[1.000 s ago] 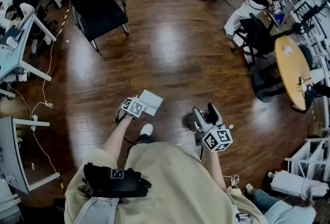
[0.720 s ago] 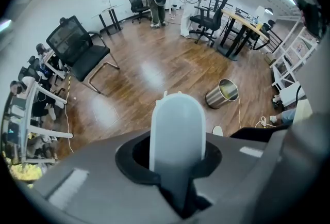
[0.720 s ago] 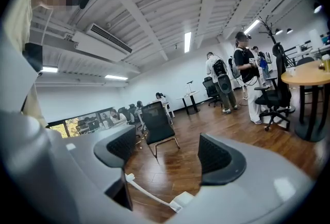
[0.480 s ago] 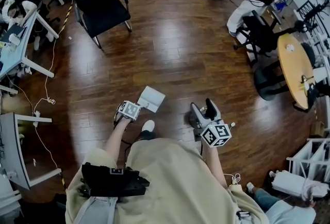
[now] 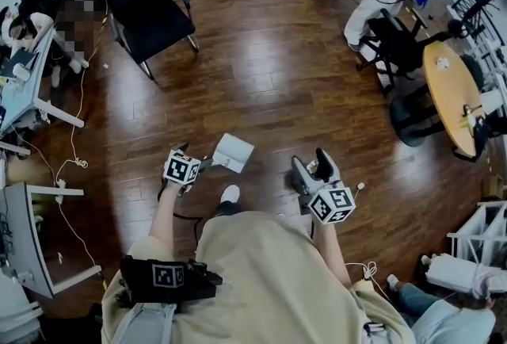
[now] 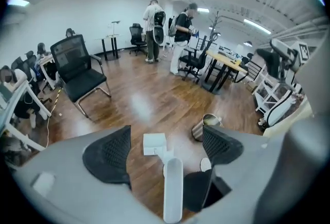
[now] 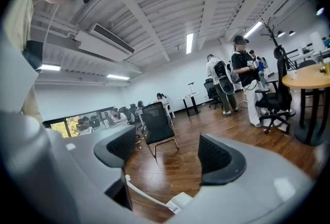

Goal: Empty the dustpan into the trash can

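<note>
The dustpan (image 5: pixel 232 152) sits on the wood floor at about 12 o'clock from my white shoe (image 5: pixel 228 194) and 1 o'clock from the left gripper (image 5: pixel 203 163). In the left gripper view its long white handle (image 6: pixel 172 187) rises toward me from the pan. The handle stands in the gap between the jaws, which are opening, and neither pad touches it, so nothing is gripped on that side. The right gripper (image 7: pixel 167 150) hangs off at 3 o'clock of the pan, its jaws apart with only floor and a black chair (image 7: pixel 157 125) showing between them.

The trash can (image 6: pixel 207 125), a small metal bin, stands at roughly 2 o'clock from the pan in the left gripper view, near it but not touching.

I judge the pan to be light, stiff plastic with a smooth, fairly slick handle. It should lift easily, but it may swing or twist if I pinch it loosely. I would close on the handle in its upper part, square across the pads. I would then keep the pan level until its lip is over the can, since tilting early would spill whatever is inside. I cannot see its contents from here.
</note>
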{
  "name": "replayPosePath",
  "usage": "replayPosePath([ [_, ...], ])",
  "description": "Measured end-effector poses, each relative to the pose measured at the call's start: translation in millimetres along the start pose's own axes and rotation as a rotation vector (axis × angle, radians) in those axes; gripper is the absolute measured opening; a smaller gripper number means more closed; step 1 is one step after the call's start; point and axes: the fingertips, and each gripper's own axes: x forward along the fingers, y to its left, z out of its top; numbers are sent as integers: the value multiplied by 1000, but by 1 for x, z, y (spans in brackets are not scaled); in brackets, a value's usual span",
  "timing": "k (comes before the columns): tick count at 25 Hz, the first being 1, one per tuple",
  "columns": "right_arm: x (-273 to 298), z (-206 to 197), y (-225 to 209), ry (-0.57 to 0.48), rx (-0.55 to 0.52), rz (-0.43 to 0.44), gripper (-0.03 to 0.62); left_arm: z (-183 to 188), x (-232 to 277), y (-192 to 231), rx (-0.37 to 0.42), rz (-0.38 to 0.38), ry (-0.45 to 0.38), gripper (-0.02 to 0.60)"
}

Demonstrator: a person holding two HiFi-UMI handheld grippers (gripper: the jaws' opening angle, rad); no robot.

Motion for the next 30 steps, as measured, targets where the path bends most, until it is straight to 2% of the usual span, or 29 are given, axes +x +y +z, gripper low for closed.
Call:
replayPosePath([
  [5, -13, 10, -12, -44, 6, -57, 370, 82, -27, -25, 45, -26, -197, 431],
  [9, -31, 32, -27, -105, 34, -124, 371, 152, -29, -71, 146, -82, -324, 451],
  [13, -55, 54, -49, -125, -72, -263, 368, 213, -36, -127, 240, -157, -446, 451],
  [16, -79, 69, -68, -153, -121, -379, 368, 256, -49, -171, 244, -229, -594, 476],
  [19, -108, 81, -84, -215, -109, -461, 370, 284, -54, -211, 258, -259, -679, 492],
  [24, -145, 95, -103, -337, -61, -546, 397, 313, -70, -270, 366, -297, -796, 491],
  [28, -153, 106, -111, -359, -91, -594, 403, 335, -81, -289, 334, -313, -840, 487],
  [30, -155, 111, -111, -356, -124, -613, 403, 341, -83, -294, 315, -307, -852, 463],
])
